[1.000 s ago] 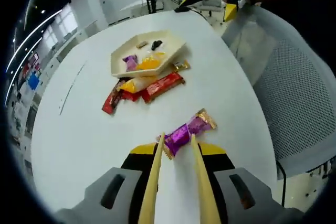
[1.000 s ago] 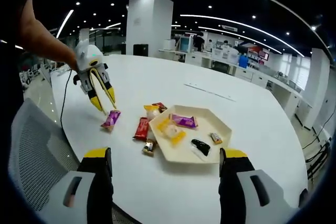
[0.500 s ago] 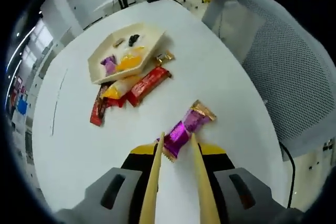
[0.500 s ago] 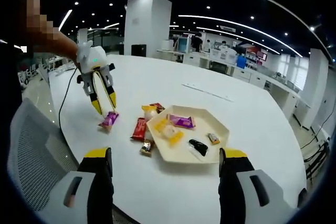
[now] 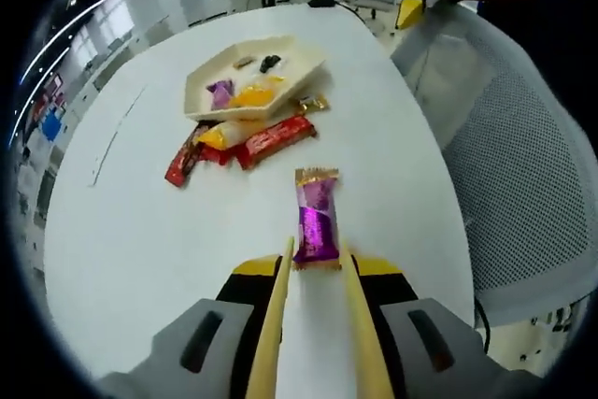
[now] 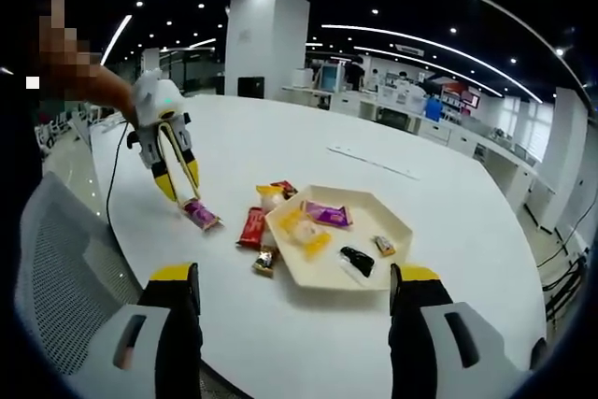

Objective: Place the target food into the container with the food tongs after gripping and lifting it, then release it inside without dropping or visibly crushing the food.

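In the left gripper view, the left claw (image 5: 316, 263) pinches the near end of a purple candy bar (image 5: 317, 221) at lower centre, over the white counter (image 5: 140, 231). The tray (image 5: 220, 109) of snacks sits at the upper middle. The right claw (image 6: 291, 310) stands spread wide, holding nothing.

Mesh chair (image 5: 523, 184) beside white table (image 5: 140, 231)

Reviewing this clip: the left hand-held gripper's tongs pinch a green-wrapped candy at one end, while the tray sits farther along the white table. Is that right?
Not quite: the candy is purple-wrapped, not green, as the left gripper view shows. The left hand-held gripper does pinch it at one end, and the tray sits farther along the white table.
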Demonstrator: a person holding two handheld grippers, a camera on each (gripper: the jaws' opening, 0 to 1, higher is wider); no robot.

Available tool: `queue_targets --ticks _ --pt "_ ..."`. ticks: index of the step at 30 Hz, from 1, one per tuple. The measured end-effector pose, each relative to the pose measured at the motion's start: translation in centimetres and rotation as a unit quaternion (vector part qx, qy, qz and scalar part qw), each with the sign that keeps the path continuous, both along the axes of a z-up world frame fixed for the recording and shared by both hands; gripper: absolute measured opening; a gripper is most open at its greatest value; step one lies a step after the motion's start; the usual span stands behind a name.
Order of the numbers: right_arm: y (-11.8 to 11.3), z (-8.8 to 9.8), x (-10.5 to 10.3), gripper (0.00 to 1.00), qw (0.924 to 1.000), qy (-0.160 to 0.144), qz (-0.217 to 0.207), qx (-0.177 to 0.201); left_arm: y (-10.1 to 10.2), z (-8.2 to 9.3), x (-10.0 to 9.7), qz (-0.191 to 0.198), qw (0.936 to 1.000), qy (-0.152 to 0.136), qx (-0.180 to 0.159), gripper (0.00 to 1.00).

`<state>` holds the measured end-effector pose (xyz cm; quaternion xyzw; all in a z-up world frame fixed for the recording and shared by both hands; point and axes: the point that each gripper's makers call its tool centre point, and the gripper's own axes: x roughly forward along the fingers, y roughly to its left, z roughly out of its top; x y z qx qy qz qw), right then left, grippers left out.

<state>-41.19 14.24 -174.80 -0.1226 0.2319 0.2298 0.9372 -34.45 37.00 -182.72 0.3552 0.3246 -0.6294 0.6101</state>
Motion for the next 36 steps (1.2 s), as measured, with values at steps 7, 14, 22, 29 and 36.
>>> queue_targets --ticks 7,14,22,29,36 --pt "-0.2 0.0 0.1 0.82 1.0000 0.000 -0.004 0.000 -1.2 -0.9 0.0 0.016 0.9997 0.011 -0.013 0.24" --pt "-0.4 0.0 0.1 0.81 1.0000 -0.001 -0.007 0.000 -0.9 -1.6 0.1 0.083 0.9955 0.044 -0.008 0.20" --pt "-0.1 -0.1 0.0 0.81 1.0000 0.001 -0.002 -0.002 -0.8 -1.2 0.2 0.092 0.9947 0.036 -0.025 0.17" --pt "-0.1 -0.1 0.0 0.82 1.0000 0.001 -0.001 -0.001 -0.7 -0.5 0.6 0.100 0.9940 0.036 -0.026 0.18" --pt "-0.5 -0.1 0.3 0.94 1.0000 -0.006 -0.003 -0.002 -0.4 0.8 1.6 0.109 0.9933 0.032 -0.019 0.18"
